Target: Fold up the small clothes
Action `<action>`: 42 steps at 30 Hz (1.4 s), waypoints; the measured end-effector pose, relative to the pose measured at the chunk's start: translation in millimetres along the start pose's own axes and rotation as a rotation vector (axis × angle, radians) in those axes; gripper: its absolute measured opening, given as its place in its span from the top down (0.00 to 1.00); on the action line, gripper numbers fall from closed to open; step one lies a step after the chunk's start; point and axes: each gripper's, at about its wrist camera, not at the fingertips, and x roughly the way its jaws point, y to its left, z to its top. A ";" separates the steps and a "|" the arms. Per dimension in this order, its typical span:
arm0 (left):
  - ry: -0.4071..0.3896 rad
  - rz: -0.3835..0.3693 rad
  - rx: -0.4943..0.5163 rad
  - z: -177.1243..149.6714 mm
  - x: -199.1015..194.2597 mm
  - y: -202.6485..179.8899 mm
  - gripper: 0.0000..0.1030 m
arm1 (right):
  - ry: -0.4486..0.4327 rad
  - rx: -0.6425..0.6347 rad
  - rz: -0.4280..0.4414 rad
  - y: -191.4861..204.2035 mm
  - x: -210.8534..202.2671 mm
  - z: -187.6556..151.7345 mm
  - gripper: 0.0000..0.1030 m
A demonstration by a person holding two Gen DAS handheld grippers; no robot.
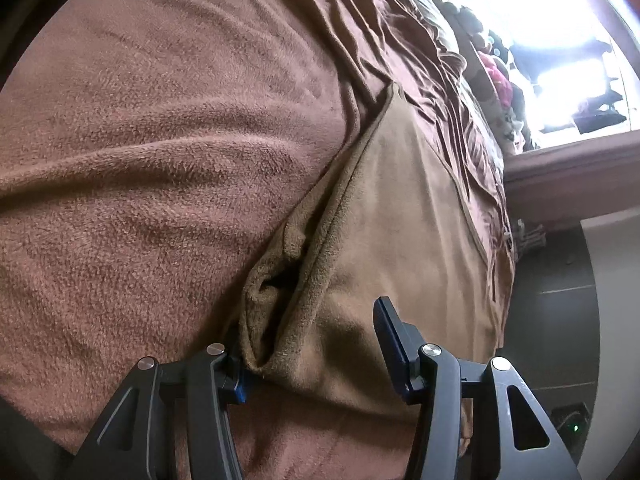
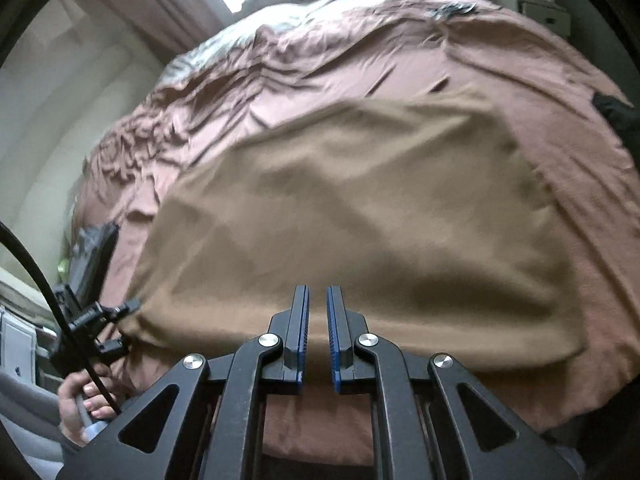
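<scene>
step: mid-fold, corner let go | tan cloth [image 2: 360,208] lies doubled on the bed's brown blanket [image 1: 160,160] | left claw [image 1: 316,356] spread beside cloth's folded edge | right claw [image 2: 318,336] pressed together, empty, above cloth's near edge | next: re-pinch an edge.

A rumpled pink-brown bedsheet [image 2: 360,52] below a bright window [image 1: 560,52].

Blown-out window [image 1: 568,40] glare floods daylight in; right wrist view motion-blurred, fisheye edges curved and dark
</scene>
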 end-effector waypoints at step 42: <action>0.007 -0.032 -0.091 -7.6 0.2 12.6 0.96 | 0.171 -0.121 0.090 13.7 105.4 10.7 0.97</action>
